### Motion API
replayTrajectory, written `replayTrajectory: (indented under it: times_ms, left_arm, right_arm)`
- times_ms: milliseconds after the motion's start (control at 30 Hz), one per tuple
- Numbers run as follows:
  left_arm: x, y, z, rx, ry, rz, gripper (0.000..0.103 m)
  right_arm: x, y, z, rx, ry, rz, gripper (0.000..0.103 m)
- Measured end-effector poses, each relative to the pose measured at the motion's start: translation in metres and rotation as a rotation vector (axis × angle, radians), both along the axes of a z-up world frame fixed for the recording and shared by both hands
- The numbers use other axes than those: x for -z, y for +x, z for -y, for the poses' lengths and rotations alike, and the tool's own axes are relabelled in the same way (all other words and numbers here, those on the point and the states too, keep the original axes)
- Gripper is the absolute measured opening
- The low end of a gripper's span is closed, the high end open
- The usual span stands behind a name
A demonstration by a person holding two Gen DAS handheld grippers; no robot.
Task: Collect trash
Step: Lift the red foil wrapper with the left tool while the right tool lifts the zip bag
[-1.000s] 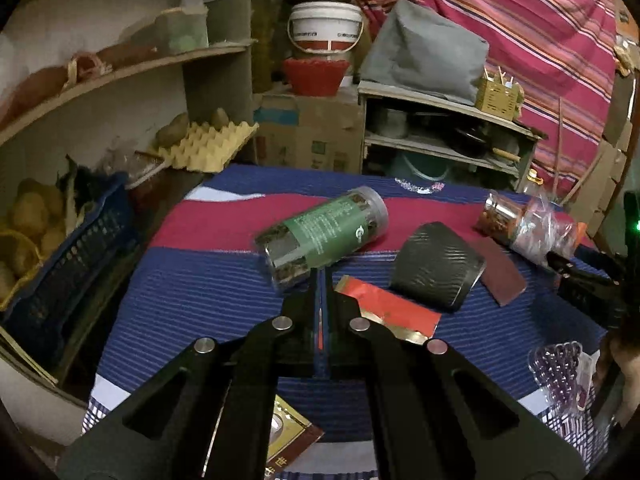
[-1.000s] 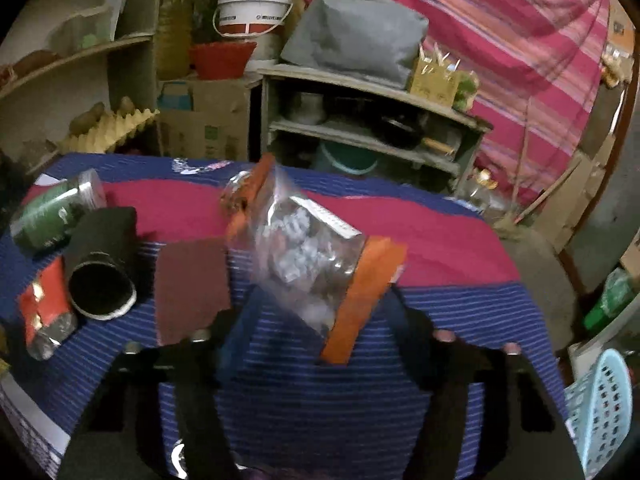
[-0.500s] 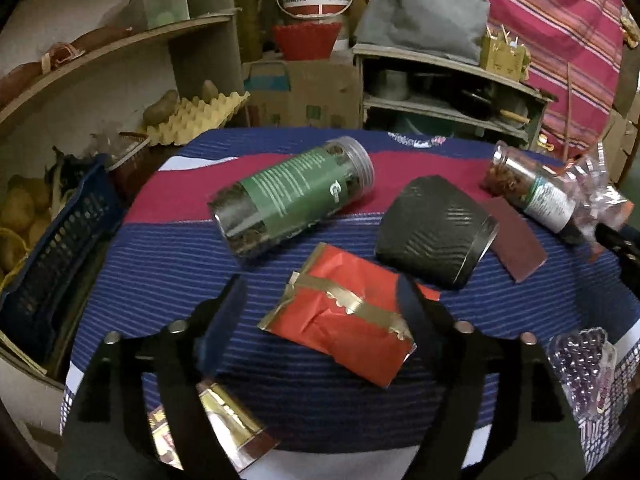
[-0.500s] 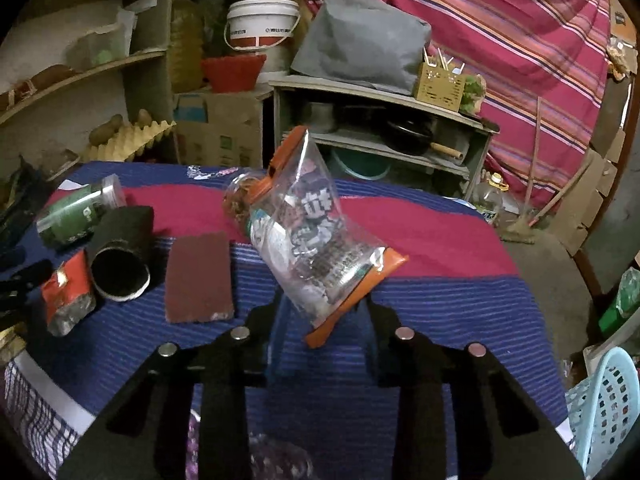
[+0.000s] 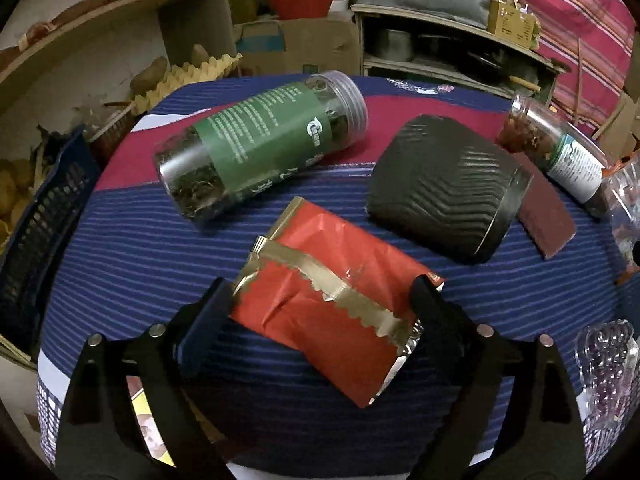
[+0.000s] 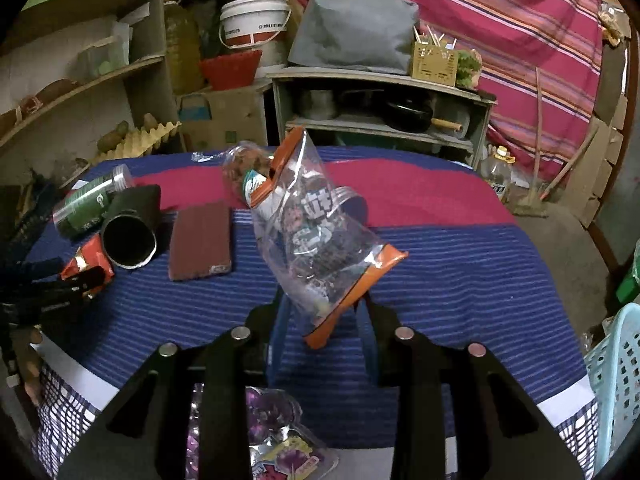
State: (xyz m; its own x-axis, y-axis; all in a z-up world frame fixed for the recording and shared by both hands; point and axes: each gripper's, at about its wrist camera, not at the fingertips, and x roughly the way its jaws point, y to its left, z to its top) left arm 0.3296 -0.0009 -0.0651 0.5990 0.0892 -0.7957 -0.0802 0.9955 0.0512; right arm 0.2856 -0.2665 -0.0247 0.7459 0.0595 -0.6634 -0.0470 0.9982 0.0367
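A red and gold foil wrapper (image 5: 328, 300) lies on the striped tablecloth, and it also shows in the right wrist view (image 6: 86, 262). My left gripper (image 5: 320, 300) is open, one finger on each side of the wrapper, close to its edges. My right gripper (image 6: 322, 320) is shut on a clear plastic bag with orange edges (image 6: 316, 240) and holds it up above the cloth. The left gripper also shows at the left edge of the right wrist view (image 6: 52, 292).
On the cloth lie a green-labelled jar (image 5: 260, 148), a black ribbed cup on its side (image 5: 444, 188), a brown flat pad (image 5: 548, 220), a second jar (image 5: 556, 152) and clear blister packs (image 5: 608, 364). A light blue basket (image 6: 616, 380) stands off the table's right. A dark blue crate (image 5: 36, 216) sits left.
My left gripper opened from shut, moved forward and came down around the red wrapper. My right gripper closed on the plastic bag and lifted it slightly.
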Motion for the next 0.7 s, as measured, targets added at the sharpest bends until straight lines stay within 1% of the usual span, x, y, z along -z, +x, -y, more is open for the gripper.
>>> replayTrajectory:
  times_ms: [67, 100, 133, 167, 200, 267, 367, 400, 467, 600, 633, 700]
  left_arm:
    - [0.001, 0.000, 0.005, 0.024, -0.009, -0.009, 0.088]
    - [0.001, 0.000, 0.008, 0.030, 0.008, -0.008, 0.088]
    - [0.000, -0.001, 0.012, 0.038, 0.026, -0.002, 0.085]
    - [-0.001, -0.002, 0.014, 0.045, 0.024, 0.003, 0.082]
    - [-0.001, -0.002, 0.015, 0.051, 0.014, 0.004, 0.078]
    - [-0.003, -0.003, 0.017, 0.054, -0.011, 0.004, 0.074]
    - [-0.005, -0.003, 0.020, 0.067, -0.029, 0.008, 0.064]
    - [-0.005, -0.004, 0.021, 0.073, -0.028, 0.012, 0.059]
    - [-0.005, -0.005, 0.023, 0.080, -0.022, 0.020, 0.056]
    - [-0.008, -0.008, 0.028, 0.092, 0.027, 0.034, 0.038]
    - [-0.009, -0.008, 0.027, 0.096, 0.022, 0.035, 0.034]
    - [-0.013, -0.011, 0.024, 0.102, 0.004, 0.039, 0.031]
  right_arm:
    - [-0.002, -0.001, 0.000, -0.004, 0.013, 0.004, 0.033]
    - [-0.002, -0.002, 0.000, -0.006, 0.014, 0.006, 0.033]
    - [-0.002, -0.003, 0.001, -0.008, 0.015, 0.007, 0.033]
    - [-0.002, -0.003, 0.000, -0.010, 0.015, 0.008, 0.033]
    - [-0.002, -0.004, 0.001, -0.011, 0.017, 0.009, 0.033]
    - [-0.002, -0.005, 0.002, -0.012, 0.023, 0.011, 0.033]
    - [-0.003, -0.006, 0.002, -0.014, 0.017, 0.017, 0.032]
    - [-0.003, -0.006, 0.001, -0.016, 0.013, 0.017, 0.032]
    - [-0.002, -0.007, -0.002, -0.021, 0.003, 0.018, 0.032]
    - [-0.004, -0.009, -0.005, -0.031, -0.015, 0.025, 0.032]
    - [-0.005, -0.010, -0.005, -0.031, -0.017, 0.027, 0.032]
    - [-0.006, -0.010, -0.005, -0.032, -0.012, 0.030, 0.032]
